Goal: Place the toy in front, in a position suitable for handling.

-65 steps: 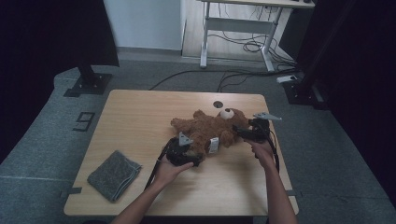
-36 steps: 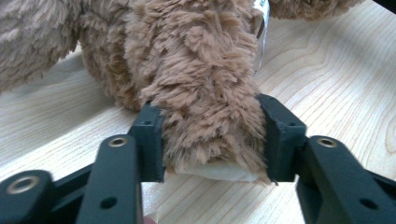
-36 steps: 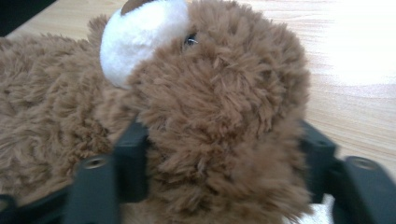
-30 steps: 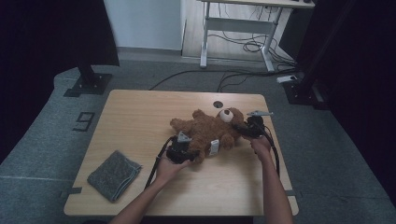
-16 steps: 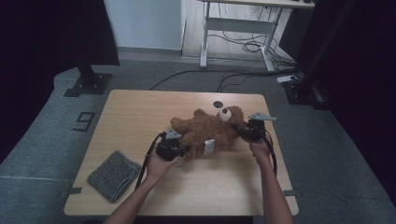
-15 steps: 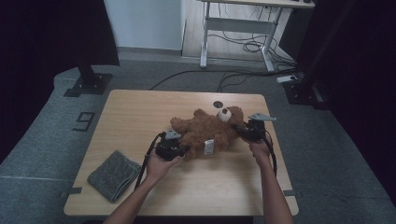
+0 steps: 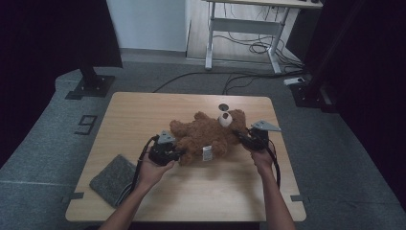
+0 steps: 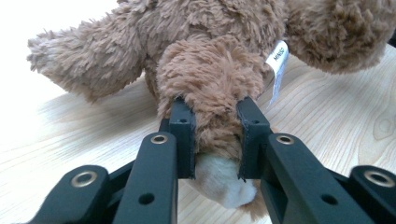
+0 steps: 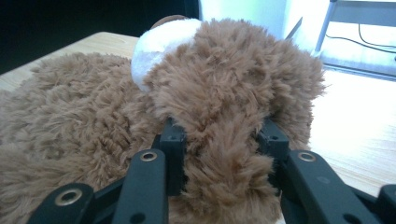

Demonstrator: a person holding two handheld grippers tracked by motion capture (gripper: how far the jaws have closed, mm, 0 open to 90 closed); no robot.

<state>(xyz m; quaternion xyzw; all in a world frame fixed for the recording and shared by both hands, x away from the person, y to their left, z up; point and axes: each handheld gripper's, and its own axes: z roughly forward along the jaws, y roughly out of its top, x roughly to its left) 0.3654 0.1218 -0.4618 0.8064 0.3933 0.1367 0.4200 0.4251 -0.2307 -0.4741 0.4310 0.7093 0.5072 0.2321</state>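
Cloth [image 7: 113, 179] is lying at the table's [image 7: 143, 110] near-left corner, well apart from everything else. Just right of it, the left gripper [image 7: 178, 154] is sitting at the left end of the teddy bear [image 7: 206, 136], which is stretching across the middle of the table with its head toward the right. In the left gripper view the two black jaws are closing on a brown leg of the bear [image 8: 205, 70], one jaw on either side, with the white foot pad hanging between them near the camera; the fur is bulging over the jaw tips. A white tag [image 8: 277, 60] is dangling from the body just right of that leg. The left hand [image 7: 155, 170] is wrapping the gripper from behind, the forearm coming up from the bottom edge and leaning rightward.

Farther right, the right gripper [image 7: 243, 137] is meeting the bear beside its head. In the right gripper view its jaws are pinching a thick tuft of brown fur [image 9: 224, 121], partly closed, with the white muzzle showing above. The right hand [image 7: 262, 158] is holding the gripper from below, the forearm running nearly straight up the table.

Compared with half a second ago, the left gripper and the bear's left end are lying a little farther right, and the bear is looking more bunched between the two grippers.
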